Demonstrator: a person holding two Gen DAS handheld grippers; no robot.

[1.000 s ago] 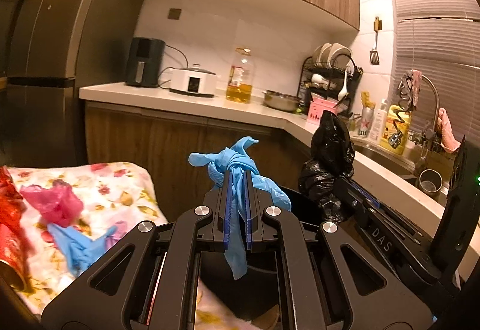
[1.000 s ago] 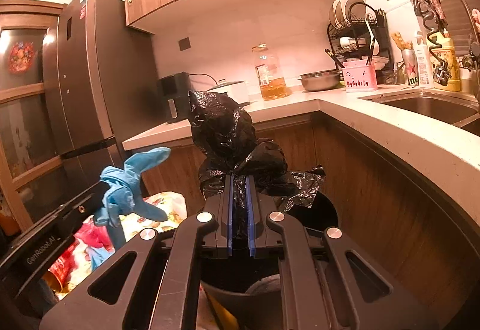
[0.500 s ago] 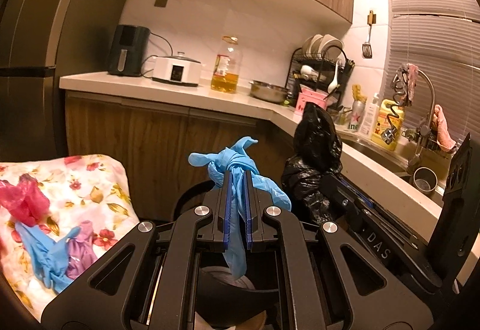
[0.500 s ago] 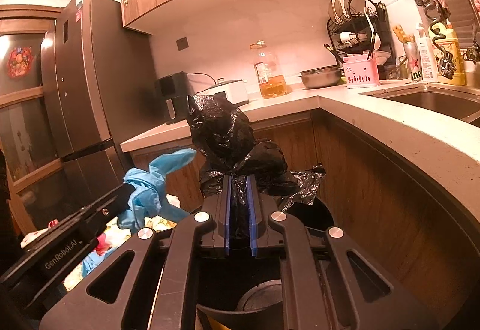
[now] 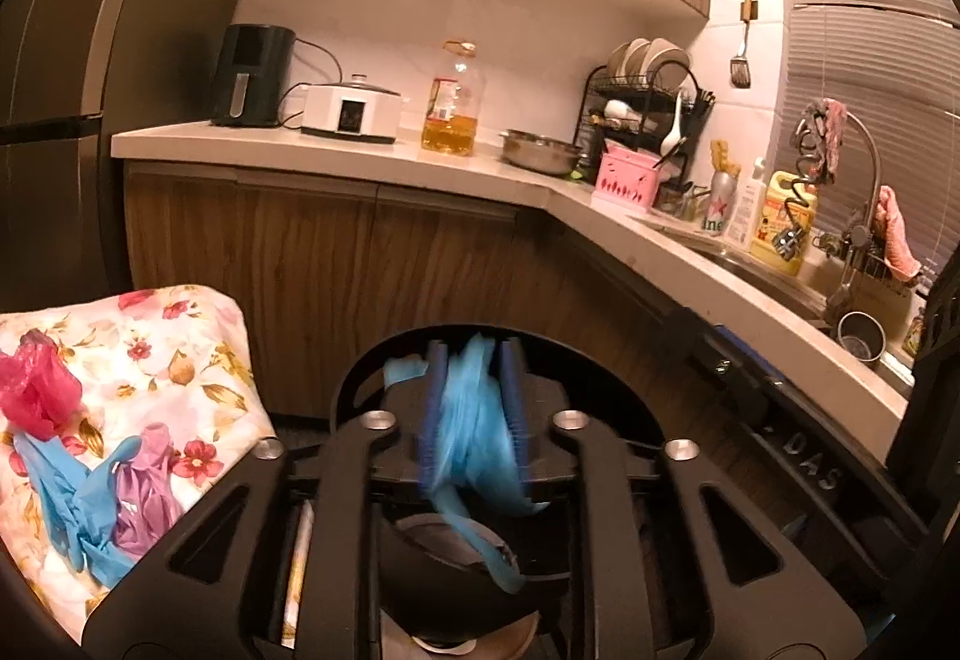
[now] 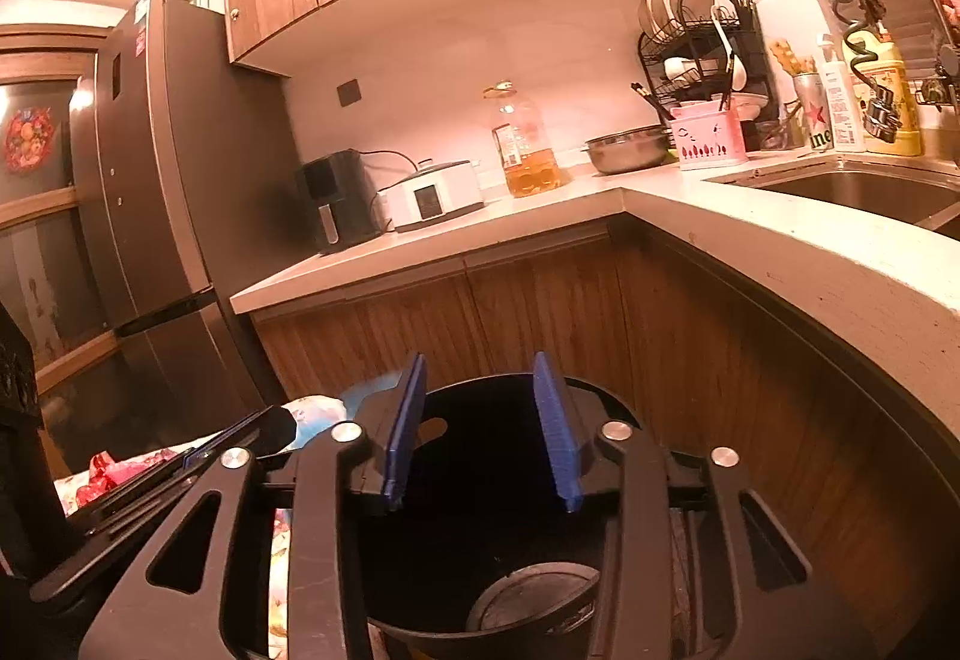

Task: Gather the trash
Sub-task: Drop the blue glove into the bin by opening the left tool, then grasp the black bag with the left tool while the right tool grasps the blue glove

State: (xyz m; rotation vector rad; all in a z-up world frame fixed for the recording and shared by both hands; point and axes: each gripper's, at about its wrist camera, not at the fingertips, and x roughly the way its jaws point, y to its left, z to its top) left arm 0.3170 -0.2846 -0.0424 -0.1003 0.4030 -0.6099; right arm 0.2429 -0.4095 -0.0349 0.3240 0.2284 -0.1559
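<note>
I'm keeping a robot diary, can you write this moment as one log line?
left gripper: open, blue glove dropping | right gripper: open, empty | both over black bin

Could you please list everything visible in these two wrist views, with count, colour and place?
blue glove: one, blue, blurred between the left fingers above the bin
bin: one, black, on the floor below both grippers
floral cloth: one, white with flowers, left of the bin
loose gloves: blue and purple, count unclear, on the cloth
pink bag: one, pink, on the cloth
fridge: one, dark, far left
air fryer: one, black, on the counter
cooker: one, white, beside the fryer
oil bottle: one, amber, on the counter
metal bowl: one, steel
dish rack: one, black
pink holder: one
left gripper: open
right gripper: open, empty
</note>
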